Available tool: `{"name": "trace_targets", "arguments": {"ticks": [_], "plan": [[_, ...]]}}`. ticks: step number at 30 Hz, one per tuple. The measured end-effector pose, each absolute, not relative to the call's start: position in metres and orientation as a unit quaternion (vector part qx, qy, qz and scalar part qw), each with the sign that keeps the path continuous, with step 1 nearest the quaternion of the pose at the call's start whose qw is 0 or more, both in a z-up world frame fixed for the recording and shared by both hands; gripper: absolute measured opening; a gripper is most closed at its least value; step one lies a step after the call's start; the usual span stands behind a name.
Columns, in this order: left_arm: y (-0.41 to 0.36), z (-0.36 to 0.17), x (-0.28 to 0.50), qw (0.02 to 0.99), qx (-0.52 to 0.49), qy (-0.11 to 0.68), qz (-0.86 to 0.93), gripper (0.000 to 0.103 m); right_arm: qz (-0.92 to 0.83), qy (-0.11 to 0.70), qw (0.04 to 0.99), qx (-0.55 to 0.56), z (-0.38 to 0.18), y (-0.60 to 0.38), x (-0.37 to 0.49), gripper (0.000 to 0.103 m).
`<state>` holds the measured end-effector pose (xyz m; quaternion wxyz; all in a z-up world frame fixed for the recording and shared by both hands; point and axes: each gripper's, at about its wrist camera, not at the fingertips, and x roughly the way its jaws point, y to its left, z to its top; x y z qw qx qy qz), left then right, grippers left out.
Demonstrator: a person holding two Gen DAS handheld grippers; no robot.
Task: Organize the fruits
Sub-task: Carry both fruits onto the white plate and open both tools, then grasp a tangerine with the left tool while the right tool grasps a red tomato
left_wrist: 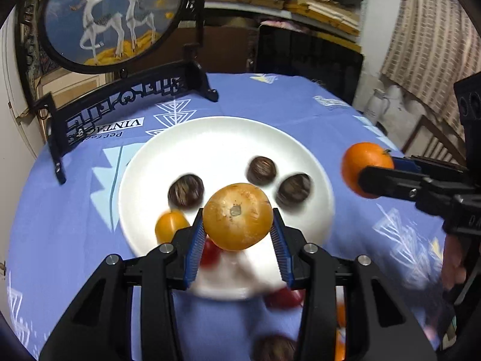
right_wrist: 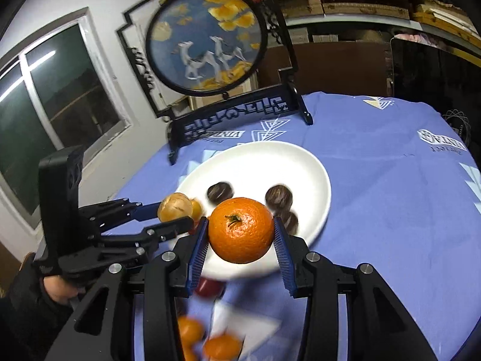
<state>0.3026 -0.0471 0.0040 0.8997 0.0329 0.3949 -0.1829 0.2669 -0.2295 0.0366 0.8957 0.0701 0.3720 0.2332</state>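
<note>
While clamped between blue ribbed pads, round tan-yellow fruit (left_wrist: 237, 216) in left gripper (left_wrist: 237, 234), bright orange mandarin (right_wrist: 241, 229) in right gripper (right_wrist: 240, 240), both above near rim of round white plate (left_wrist: 216, 138). Farther in, three dark brown round fruits (left_wrist: 261, 170). Beyond, blue patterned tablecloth (left_wrist: 270, 99).

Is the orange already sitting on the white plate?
No, the orange is held up between the right gripper pads, in front of the white plate.

Glossy white plate (left_wrist: 210, 138), blue printed cloth (left_wrist: 270, 96), dimpled orange (right_wrist: 240, 230)
</note>
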Motion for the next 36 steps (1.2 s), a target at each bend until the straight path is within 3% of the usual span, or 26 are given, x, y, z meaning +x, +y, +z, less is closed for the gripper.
{"name": "trace_targets", "arguments": {"ticks": [7, 11, 14, 23, 36], "plan": [[-0.052, -0.025, 0.35, 0.888, 0.037, 0.428, -0.165, 0.041, 0.223, 0.402, 0.886, 0.069, -0.001, -0.211, 0.328, 0.044], [-0.046, -0.021, 0.347, 0.896, 0.032, 0.416, -0.153, 0.066, 0.218, 0.405, 0.884, 0.079, -0.007, -0.212, 0.338, 0.045], [-0.041, -0.008, 0.331, 0.903, 0.028, 0.4, -0.154, 0.067, 0.213, 0.393, 0.891, 0.079, 0.001, -0.219, 0.328, 0.045], [-0.034, 0.0, 0.222, 0.898, 0.067, 0.386, -0.198, 0.073, 0.222, 0.381, 0.896, 0.053, 0.016, -0.24, 0.23, 0.048], [-0.019, -0.038, 0.113, 0.881, 0.058, 0.417, -0.217, 0.073, 0.275, 0.393, 0.876, -0.043, -0.024, -0.219, 0.083, 0.048]]}}
